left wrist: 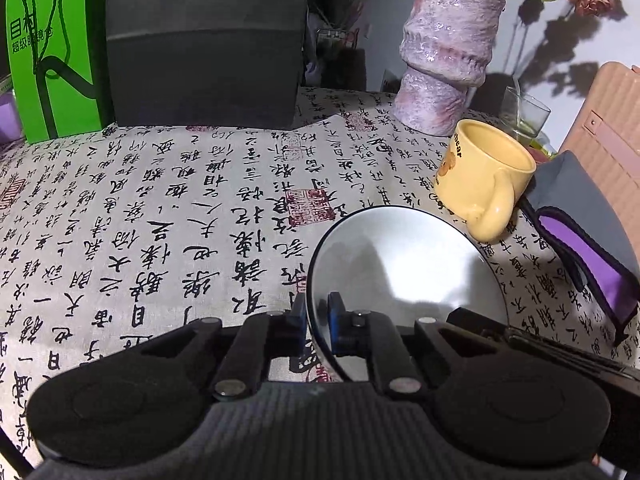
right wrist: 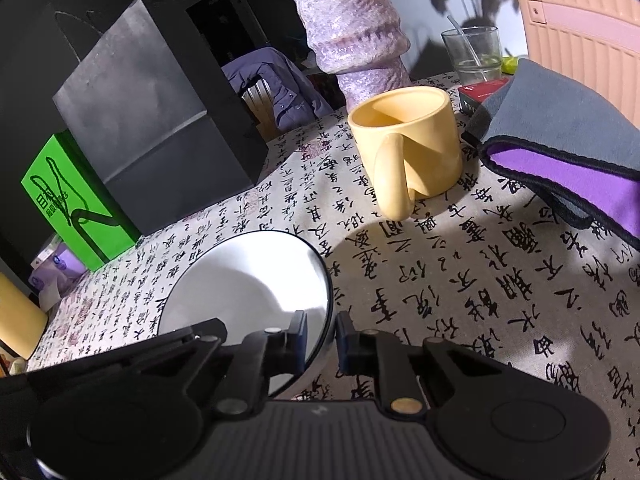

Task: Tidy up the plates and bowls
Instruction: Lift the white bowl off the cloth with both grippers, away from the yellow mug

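Note:
A round metal plate (left wrist: 404, 276) with a dark rim lies on the calligraphy tablecloth. My left gripper (left wrist: 318, 312) is shut on the plate's left rim, one finger outside and one inside. In the right wrist view the same plate (right wrist: 248, 280) shows at lower left. My right gripper (right wrist: 322, 332) straddles its right rim, one pad over the plate and one outside; there is a visible gap, so it looks slightly open around the rim.
A yellow mug (left wrist: 484, 176) stands just beyond the plate, also in the right wrist view (right wrist: 408, 148). Behind are a purple vase (left wrist: 448, 52), a black box (left wrist: 204, 40), a green box (left wrist: 52, 52) and a glass (right wrist: 472, 52). A grey-purple cloth (right wrist: 568, 140) lies right.

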{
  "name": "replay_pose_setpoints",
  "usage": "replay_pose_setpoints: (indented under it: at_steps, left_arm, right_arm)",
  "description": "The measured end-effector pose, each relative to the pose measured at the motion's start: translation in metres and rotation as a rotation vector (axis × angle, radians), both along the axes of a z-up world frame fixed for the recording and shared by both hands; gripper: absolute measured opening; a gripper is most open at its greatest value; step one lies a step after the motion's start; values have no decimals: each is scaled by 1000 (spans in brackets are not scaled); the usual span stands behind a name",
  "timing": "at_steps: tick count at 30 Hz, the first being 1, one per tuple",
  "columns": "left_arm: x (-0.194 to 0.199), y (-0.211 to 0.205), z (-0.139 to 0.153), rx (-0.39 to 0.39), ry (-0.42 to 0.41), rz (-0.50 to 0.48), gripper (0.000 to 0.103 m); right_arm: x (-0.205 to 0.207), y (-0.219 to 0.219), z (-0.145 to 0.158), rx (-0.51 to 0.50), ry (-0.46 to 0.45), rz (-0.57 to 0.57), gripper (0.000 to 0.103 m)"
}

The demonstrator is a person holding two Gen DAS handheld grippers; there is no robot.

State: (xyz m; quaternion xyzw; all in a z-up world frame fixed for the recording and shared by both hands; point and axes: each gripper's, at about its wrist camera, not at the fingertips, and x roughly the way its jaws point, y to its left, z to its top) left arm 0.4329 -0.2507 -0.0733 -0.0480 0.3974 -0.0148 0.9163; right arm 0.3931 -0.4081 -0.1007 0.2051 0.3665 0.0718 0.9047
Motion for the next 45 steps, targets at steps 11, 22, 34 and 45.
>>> replay_pose_setpoints:
  at_steps: [11, 22, 34, 45]
  left_arm:
    - [-2, 1, -1, -4, -9, 8, 11]
    - [-7, -3, 6, 24, -23, 10, 11]
    - [-17, 1, 17, 28, -32, 23, 11]
    - [-30, 18, 35, 18, -58, 54, 11]
  right_arm:
    - [-2, 2, 0, -13, -14, 3, 14]
    - [-4, 2, 3, -14, -29, 6, 13]
    - [-8, 3, 9, -6, -53, 21, 12]
    - [-15, 23, 27, -45, -81, 67, 12]
